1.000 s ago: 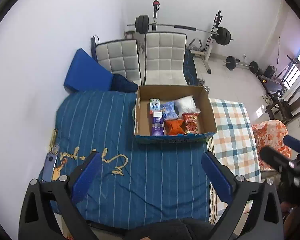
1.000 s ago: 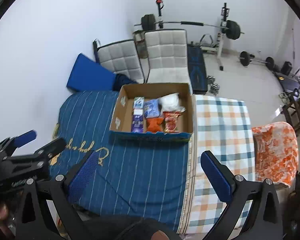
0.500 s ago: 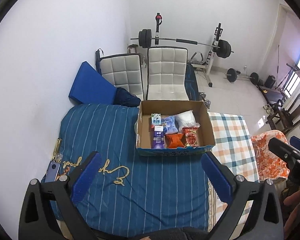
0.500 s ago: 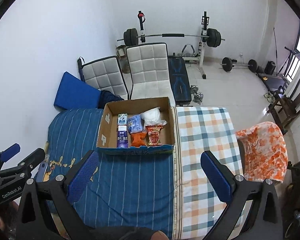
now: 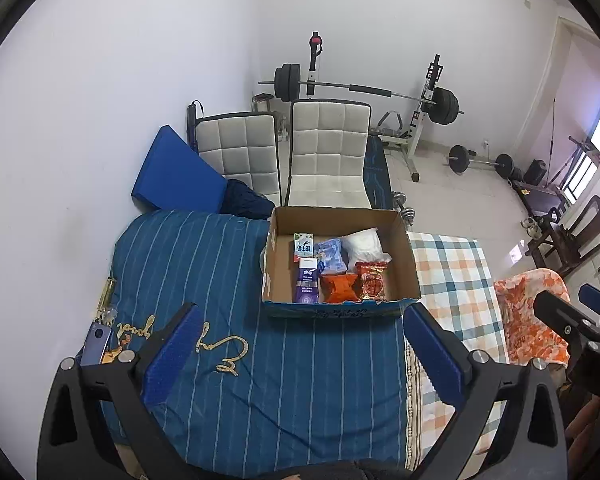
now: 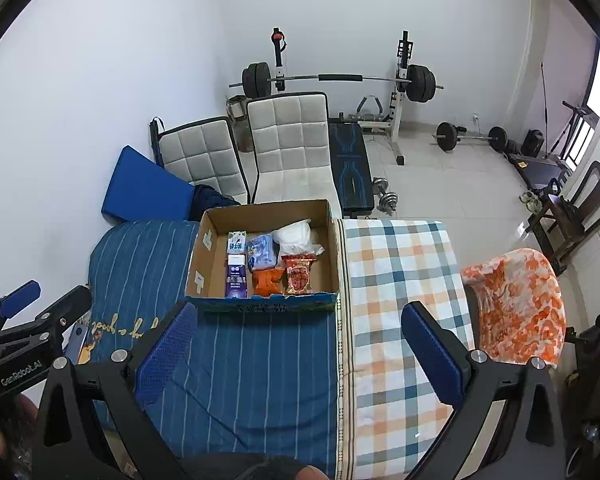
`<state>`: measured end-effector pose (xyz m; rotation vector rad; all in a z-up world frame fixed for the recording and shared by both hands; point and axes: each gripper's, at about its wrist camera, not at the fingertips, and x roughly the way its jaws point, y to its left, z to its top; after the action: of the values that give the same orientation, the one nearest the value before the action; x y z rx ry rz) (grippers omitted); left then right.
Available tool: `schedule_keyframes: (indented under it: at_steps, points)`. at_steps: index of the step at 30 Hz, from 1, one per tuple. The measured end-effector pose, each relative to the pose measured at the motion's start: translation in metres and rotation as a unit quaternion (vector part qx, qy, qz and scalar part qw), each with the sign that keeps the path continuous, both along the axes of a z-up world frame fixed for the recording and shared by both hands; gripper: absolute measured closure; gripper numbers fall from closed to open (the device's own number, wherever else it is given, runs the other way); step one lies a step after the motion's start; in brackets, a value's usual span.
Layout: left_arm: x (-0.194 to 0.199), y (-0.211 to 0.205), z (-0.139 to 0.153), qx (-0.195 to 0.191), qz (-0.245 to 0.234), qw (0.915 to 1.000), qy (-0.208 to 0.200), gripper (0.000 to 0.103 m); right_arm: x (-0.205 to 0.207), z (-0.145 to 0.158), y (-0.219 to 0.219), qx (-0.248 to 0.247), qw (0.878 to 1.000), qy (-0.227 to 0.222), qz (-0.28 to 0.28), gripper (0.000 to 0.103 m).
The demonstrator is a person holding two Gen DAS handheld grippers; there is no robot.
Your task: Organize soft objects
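Note:
An open cardboard box [image 5: 406,276] [image 6: 204,264] stands on the bed. It holds several soft packets: a white bag [image 5: 364,244] [image 6: 296,236], a blue pack [image 5: 331,256], an orange pouch [image 5: 339,288] [image 6: 267,282], a red snack bag [image 5: 373,285] [image 6: 299,274] and a purple carton [image 5: 307,286] [image 6: 237,276]. My left gripper [image 5: 300,354] is open and empty, well short of the box. My right gripper [image 6: 300,354] is open and empty, above the bed's near part.
A blue striped blanket [image 5: 204,264] and a checked blanket [image 6: 396,280] cover the bed. A phone [image 5: 96,344] lies at the bed's left edge. An orange floral cloth [image 6: 516,304] drapes a chair at right. Two white chairs [image 5: 328,152] and a barbell rack [image 5: 364,92] stand behind.
Both grippers have pulled back and up, so the box looks smaller and farther away. Both stay open and empty.

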<state>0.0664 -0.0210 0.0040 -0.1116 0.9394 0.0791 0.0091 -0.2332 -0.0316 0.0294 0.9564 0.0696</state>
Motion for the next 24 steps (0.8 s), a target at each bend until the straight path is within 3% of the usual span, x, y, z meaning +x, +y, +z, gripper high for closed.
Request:
schedule_keyframes:
  at_steps: [24]
  points:
    - [-0.0065, -0.0093, 0.0055, 0.006, -0.007, 0.9999, -0.010, 0.001, -0.0075, 0.0046, 0.0037, -0.005, 1.000, -0.013, 0.016, 0.000]
